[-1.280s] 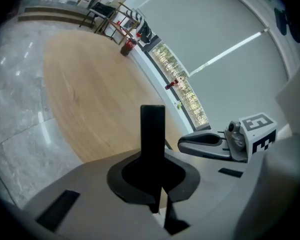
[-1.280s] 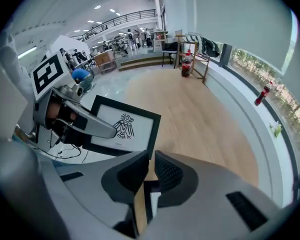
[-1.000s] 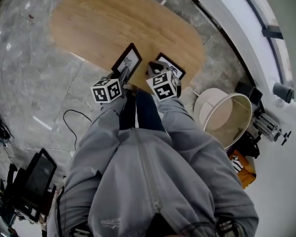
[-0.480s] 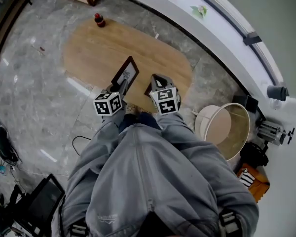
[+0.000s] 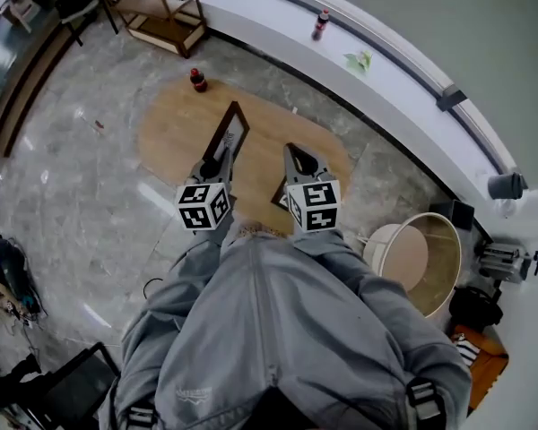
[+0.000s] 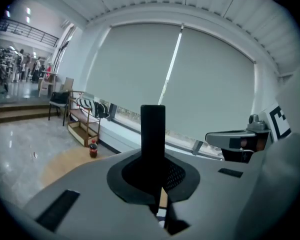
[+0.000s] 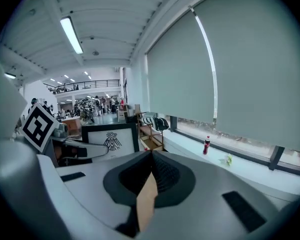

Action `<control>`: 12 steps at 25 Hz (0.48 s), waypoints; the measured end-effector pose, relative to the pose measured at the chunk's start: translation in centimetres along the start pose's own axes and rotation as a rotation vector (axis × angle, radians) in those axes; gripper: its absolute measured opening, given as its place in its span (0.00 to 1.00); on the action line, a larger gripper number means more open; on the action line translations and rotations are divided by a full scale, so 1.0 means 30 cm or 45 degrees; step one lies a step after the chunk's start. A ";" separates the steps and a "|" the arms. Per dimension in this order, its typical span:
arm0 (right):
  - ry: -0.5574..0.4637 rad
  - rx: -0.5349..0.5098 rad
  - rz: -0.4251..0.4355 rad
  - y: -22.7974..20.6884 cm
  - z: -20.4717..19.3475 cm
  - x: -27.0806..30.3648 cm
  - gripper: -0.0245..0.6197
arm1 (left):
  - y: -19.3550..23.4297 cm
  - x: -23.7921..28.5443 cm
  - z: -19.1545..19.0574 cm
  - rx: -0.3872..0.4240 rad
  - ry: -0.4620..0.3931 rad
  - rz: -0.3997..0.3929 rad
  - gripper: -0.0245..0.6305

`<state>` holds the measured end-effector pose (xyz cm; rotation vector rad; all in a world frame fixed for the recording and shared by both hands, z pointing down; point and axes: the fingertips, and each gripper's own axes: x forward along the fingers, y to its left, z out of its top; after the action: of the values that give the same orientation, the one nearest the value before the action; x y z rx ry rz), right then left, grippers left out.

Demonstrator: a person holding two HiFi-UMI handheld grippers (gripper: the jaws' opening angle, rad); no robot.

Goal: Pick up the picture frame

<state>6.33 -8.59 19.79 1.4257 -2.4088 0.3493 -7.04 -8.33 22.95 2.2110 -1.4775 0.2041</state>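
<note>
A black picture frame with a white bird print hangs above the oval wooden surface, and my left gripper is shut on its lower edge. In the left gripper view its black edge stands upright between the closed jaws. My right gripper is shut on a second frame, seen edge-on below it. The brown back of that frame fills the jaws in the right gripper view. The first frame and the left gripper show there at the left.
A cola bottle stands at the far end of the wooden surface. Another bottle sits on the long white ledge. A round white tub is at the right, a wooden rack at the top left.
Both grippers have risen with their frames, which were down at the wooden surface a second ago. The person has stood up, and more of the room shows.
</note>
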 end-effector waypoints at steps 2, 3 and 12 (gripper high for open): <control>-0.057 -0.006 0.001 0.009 0.069 -0.036 0.09 | -0.018 -0.038 0.090 0.037 -0.068 0.028 0.07; -0.077 -0.008 0.002 0.011 0.098 -0.053 0.09 | -0.029 -0.057 0.130 0.055 -0.099 0.040 0.07; -0.251 0.004 -0.009 0.006 0.286 -0.180 0.09 | -0.167 -0.210 0.368 0.226 -0.353 0.060 0.07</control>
<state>7.36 -7.31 9.78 1.5351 -2.5570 0.2194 -6.58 -6.58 9.39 2.4252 -1.7178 0.0458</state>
